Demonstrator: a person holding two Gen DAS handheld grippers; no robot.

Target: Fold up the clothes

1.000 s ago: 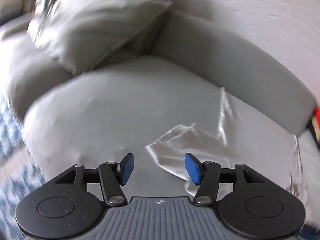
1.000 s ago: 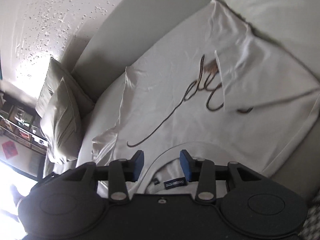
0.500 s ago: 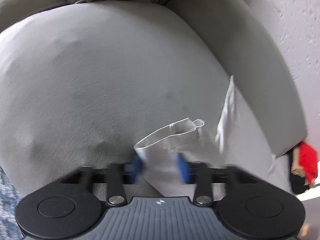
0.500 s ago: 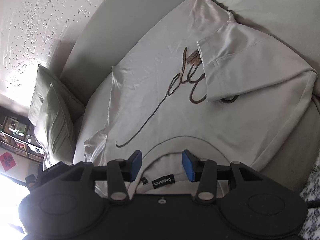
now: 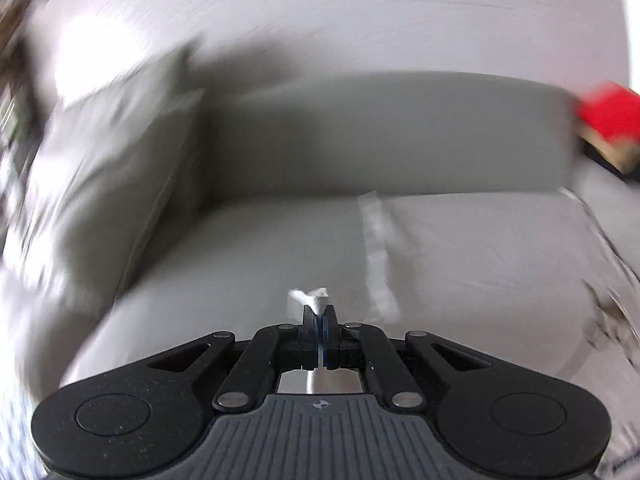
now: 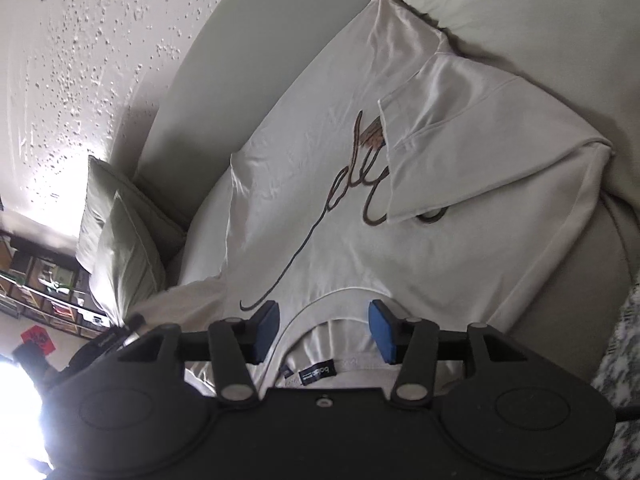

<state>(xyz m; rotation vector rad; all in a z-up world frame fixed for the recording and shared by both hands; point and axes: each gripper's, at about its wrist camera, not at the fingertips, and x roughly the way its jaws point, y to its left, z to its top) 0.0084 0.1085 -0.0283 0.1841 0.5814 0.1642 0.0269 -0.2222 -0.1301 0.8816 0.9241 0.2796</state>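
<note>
A white T-shirt [image 6: 320, 168] with a dark script print lies spread on a grey sofa. One sleeve [image 6: 472, 132] is folded over the chest. My right gripper [image 6: 324, 330] is open and hovers over the neckline, above the collar label [image 6: 314, 374]. My left gripper [image 5: 320, 316] is shut on a pinch of white fabric, the shirt's other sleeve [image 5: 316, 300], and holds it above the seat. The shirt's edge [image 5: 376, 264] shows blurred beyond it in the left wrist view.
Grey pillows [image 6: 120, 248] lean at the sofa's end, also blurred in the left wrist view [image 5: 104, 184]. The sofa backrest [image 5: 380, 136] runs behind. A red item [image 5: 608, 114] sits at the far right. Shelves [image 6: 36, 288] stand beyond the pillows.
My left gripper came down on the sleeve, closed on it and lifted it, and its view swung up toward the backrest. My right gripper stayed open over the collar, shifting slightly.
</note>
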